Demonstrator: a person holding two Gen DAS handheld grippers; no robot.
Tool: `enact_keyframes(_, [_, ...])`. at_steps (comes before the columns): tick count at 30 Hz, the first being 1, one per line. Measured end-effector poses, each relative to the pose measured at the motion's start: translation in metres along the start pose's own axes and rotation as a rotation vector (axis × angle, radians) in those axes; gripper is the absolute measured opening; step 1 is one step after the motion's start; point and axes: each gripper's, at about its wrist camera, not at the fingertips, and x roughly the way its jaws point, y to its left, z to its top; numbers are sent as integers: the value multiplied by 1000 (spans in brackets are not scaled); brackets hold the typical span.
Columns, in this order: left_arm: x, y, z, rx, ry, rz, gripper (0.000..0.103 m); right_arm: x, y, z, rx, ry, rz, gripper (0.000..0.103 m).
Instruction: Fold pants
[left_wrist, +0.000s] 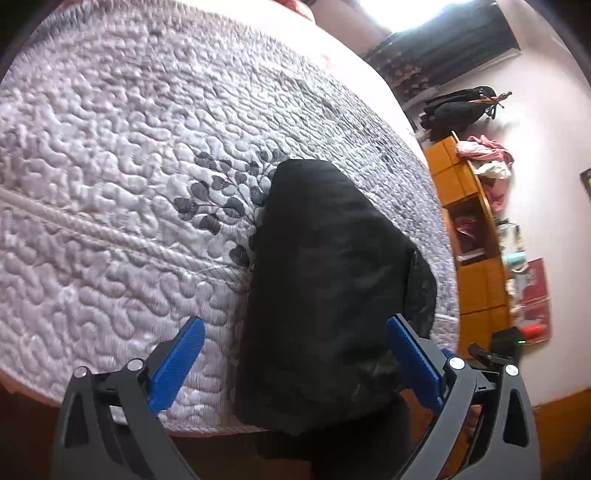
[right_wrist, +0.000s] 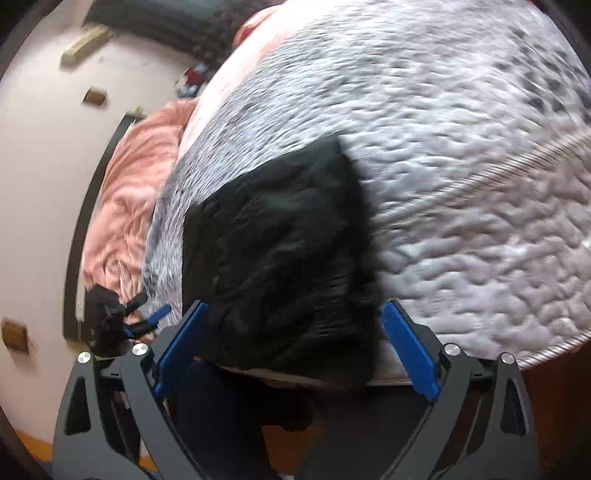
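Note:
The black pants (left_wrist: 325, 280) lie folded in a compact bundle at the near edge of the quilted bed, part hanging over the edge. In the left wrist view my left gripper (left_wrist: 295, 332) is open, its blue fingers (left_wrist: 177, 365) apart on either side of the bundle's near end, holding nothing. In the right wrist view the pants (right_wrist: 280, 258) look blurred. My right gripper (right_wrist: 295, 325) is open with its blue fingers (right_wrist: 410, 354) apart on either side of the bundle. The left gripper (right_wrist: 147, 321) shows small at the left.
The bed has a white-grey quilt (left_wrist: 129, 166) with a leaf print. An orange shelf unit (left_wrist: 469, 229) with clutter stands against the wall on the right. A pink blanket (right_wrist: 129, 206) lies bunched at the bed's far side. The floor lies below the bed edge.

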Motion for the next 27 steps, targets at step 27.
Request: enact_keyframes(27, [136,21,46,-37,352,-352,99,72,-72,36,206,165,276,99])
